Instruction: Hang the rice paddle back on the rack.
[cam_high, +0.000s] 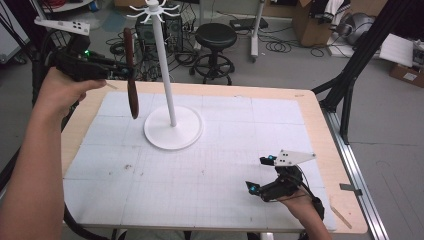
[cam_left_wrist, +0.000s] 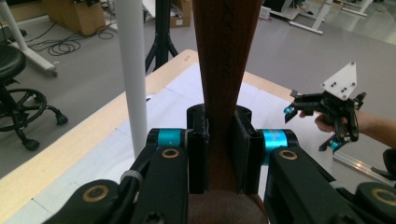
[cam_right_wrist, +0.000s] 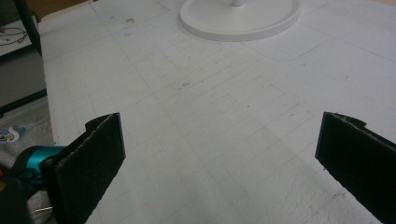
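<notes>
Left gripper (cam_left_wrist: 219, 154) jaws clamped on wooden spoon (cam_left_wrist: 226, 56), right gripper (cam_high: 260, 175) jaws apart, white gridded mat (cam_high: 225, 150), grey floor (cam_high: 280, 70).

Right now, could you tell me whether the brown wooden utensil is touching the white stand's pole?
Apart: the left gripper view shows table between the wooden utensil and the pole.

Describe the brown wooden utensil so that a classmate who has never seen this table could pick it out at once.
Start at the white stand, a tall pole on a round base on the table's far half. Just to its left, the left gripper is shut on the wooden utensil, holding it upright above the mat. It is the one dark brown, long, slim piece among white and black things.
</notes>
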